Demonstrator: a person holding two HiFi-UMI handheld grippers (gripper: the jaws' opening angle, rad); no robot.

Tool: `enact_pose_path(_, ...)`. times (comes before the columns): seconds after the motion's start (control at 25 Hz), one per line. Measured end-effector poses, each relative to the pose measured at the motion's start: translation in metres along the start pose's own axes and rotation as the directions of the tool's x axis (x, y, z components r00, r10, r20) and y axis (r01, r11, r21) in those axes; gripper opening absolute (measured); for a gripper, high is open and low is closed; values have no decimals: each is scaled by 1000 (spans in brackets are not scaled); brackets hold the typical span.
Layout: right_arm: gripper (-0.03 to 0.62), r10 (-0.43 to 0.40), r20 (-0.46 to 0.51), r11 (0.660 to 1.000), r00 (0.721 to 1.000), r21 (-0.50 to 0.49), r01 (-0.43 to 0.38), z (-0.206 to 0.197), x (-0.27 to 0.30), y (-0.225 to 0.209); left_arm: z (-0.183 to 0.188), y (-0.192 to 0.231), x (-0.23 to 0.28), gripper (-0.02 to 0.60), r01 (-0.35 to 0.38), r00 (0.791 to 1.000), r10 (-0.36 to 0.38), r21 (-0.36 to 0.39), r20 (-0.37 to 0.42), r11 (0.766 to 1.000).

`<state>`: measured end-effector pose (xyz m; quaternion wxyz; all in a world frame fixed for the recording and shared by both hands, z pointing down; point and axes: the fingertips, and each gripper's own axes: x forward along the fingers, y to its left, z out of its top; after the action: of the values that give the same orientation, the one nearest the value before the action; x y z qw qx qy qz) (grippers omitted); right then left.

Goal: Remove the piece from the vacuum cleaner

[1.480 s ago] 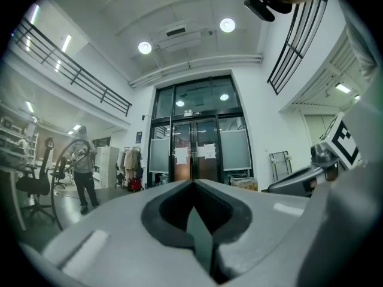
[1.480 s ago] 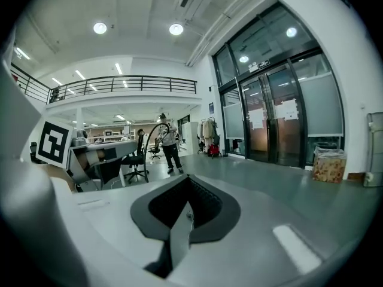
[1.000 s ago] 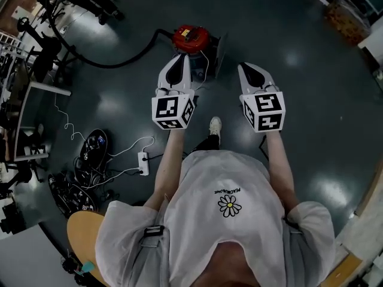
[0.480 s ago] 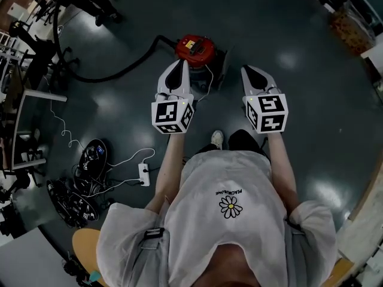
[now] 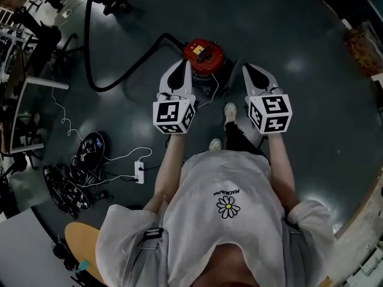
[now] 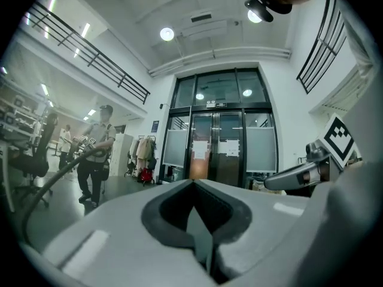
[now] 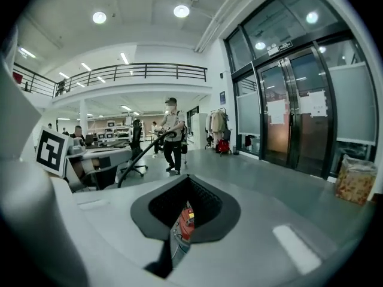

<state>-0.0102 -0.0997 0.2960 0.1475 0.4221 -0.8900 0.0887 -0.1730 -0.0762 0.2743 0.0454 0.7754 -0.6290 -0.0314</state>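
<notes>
In the head view a red vacuum cleaner (image 5: 203, 52) stands on the dark floor, and its black hose (image 5: 119, 79) curves away to the left. My left gripper (image 5: 187, 64) is held level, its tips just short of the vacuum's left side. My right gripper (image 5: 245, 69) hangs to the vacuum's right, tilted slightly down. Both are shut with nothing between the jaws. In the right gripper view a strip of the red vacuum cleaner (image 7: 187, 220) shows through the slit below the closed right gripper (image 7: 190, 178). The left gripper (image 6: 192, 183) faces glass doors, with no vacuum in its view.
A white power strip (image 5: 139, 172) with cables and black gear (image 5: 90, 151) lie on the floor at the left, beside a desk (image 5: 24, 118). My shoe (image 5: 230, 112) is just behind the vacuum. Another person (image 7: 172, 133) stands farther off holding a hose. Glass doors (image 6: 221, 154) lie ahead.
I have walked forward, so the vacuum now lies just ahead of both grippers' tips. Both grippers moved with me and stayed shut.
</notes>
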Motion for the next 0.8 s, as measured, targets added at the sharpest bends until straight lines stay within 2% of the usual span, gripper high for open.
enact_pose_path(0.16, 25, 7, 2, 999, 1000, 34, -7, 17, 36, -35, -4, 1, 51, 0, 12, 999, -11, 19, -44, 1000)
enact_pose_path(0.4, 25, -12, -81, 993, 997, 120, 22, -4, 88, -106, -47, -5, 140, 0, 41, 987, -37, 28, -154, 999)
enact_pose_path(0.6, 25, -11, -195, 983, 981, 179, 47, -54, 149, -159, -133, 7, 197, 1, 36, 949, -29, 14, -313, 999)
enact_pose_path(0.8, 25, 23, -310, 950, 950, 304, 76, -142, 221, -195, -247, 36, 236, 0, -10, 902, 8, -3, -431, 1000)
